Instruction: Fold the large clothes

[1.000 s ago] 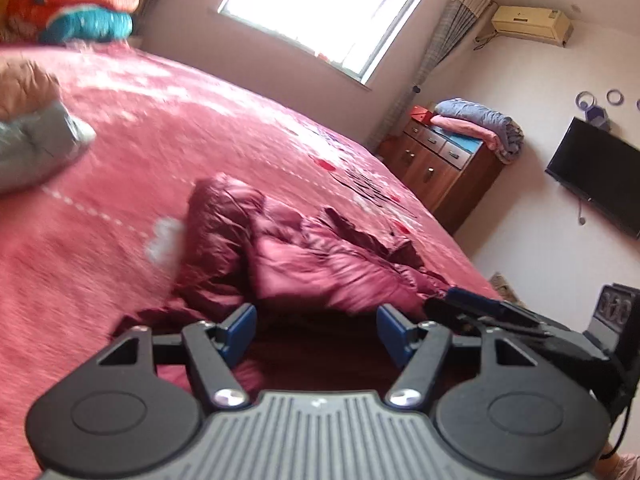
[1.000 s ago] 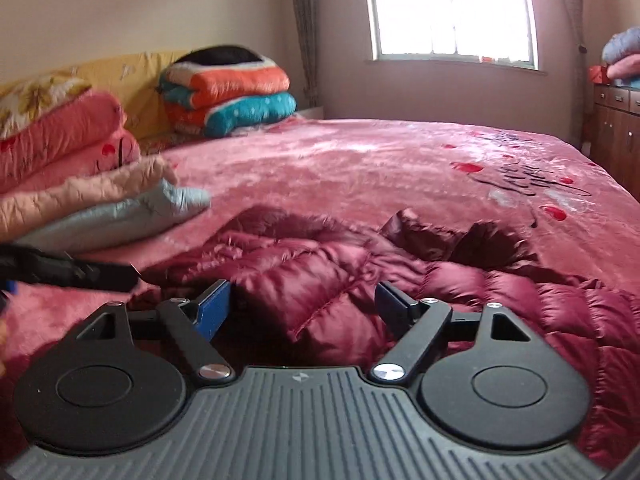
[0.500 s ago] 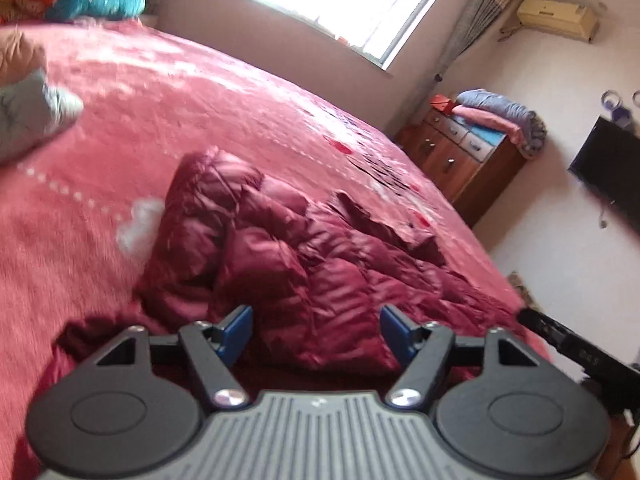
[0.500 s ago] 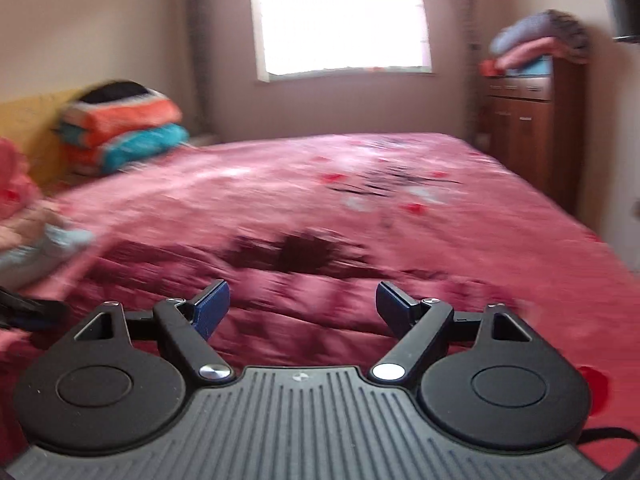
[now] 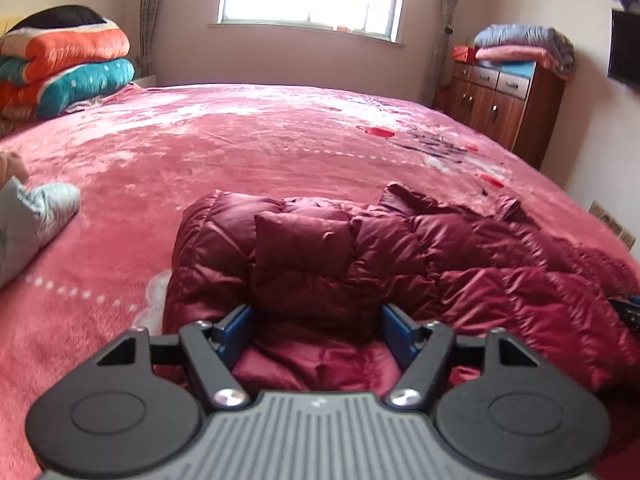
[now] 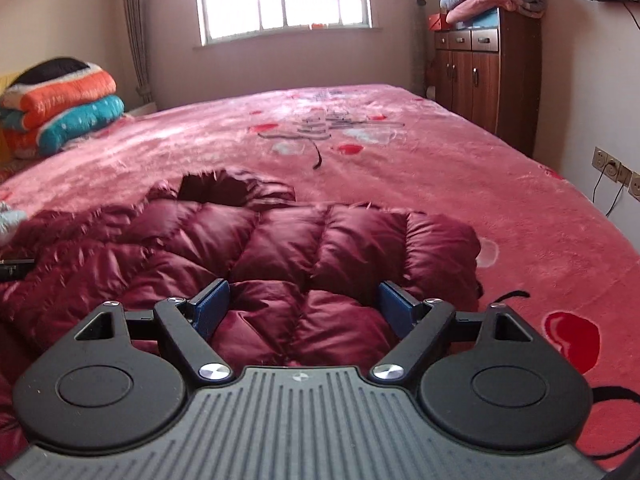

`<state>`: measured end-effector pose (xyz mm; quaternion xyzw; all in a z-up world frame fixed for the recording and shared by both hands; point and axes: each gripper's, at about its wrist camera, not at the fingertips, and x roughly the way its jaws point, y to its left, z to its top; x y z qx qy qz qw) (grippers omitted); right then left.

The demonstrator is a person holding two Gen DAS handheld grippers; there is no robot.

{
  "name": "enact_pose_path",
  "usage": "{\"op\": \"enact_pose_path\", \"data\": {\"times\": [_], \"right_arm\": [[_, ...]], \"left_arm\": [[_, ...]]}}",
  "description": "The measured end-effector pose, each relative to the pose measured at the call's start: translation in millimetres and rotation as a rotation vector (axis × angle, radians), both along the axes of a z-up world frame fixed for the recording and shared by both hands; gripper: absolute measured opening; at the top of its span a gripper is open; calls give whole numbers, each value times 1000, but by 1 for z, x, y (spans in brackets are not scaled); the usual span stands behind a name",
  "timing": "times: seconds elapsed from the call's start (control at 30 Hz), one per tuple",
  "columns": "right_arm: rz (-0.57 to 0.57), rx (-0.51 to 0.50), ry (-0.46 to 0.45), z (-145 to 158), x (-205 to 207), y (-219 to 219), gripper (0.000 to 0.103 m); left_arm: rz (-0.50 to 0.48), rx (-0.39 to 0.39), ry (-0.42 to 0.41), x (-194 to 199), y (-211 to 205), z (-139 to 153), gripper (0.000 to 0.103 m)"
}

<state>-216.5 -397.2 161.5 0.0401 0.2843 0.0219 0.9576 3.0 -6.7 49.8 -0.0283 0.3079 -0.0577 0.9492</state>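
A maroon quilted down jacket (image 5: 360, 256) lies crumpled across the near part of a pink bed blanket (image 5: 260, 152). My left gripper (image 5: 316, 320) hovers low over the jacket's left end. It is open, and a puffy fold sits between its blue pads (image 5: 236, 324) without being pressed. In the right wrist view the jacket (image 6: 300, 240) spreads leftward, its dark collar opening at the back. My right gripper (image 6: 303, 300) is open over the jacket's right end, with padded fabric between the jaws and no squeeze visible.
Folded orange and teal quilts (image 5: 68, 68) are stacked at the bed's far left. A pale folded blanket (image 5: 28, 216) lies at the left edge. A wooden cabinet (image 6: 486, 76) topped with blankets stands by the right wall. Wall sockets (image 6: 612, 168) sit low on the right.
Both views have swung level and dropped closer to the jacket. The left gripper now sits over its left end and the right gripper over its right end. Both stay open.
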Motion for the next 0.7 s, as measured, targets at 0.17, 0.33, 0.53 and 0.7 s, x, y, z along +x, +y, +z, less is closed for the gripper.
{"op": "enact_pose_path", "data": {"times": [0.17, 0.33, 0.53, 0.7], "right_arm": [[-31, 14, 41, -11, 11, 2, 103], [-48, 11, 61, -16, 15, 7, 103], [-56, -4, 64, -19, 7, 13, 103], [-74, 62, 45, -3, -9, 4, 103]], "left_arm": [[-3, 21, -2, 15, -3, -10, 75], [-9, 27, -6, 21, -5, -22, 78], [-3, 26, -8, 14, -6, -14, 77], [-27, -1, -40, -14, 2, 12, 74]]}}
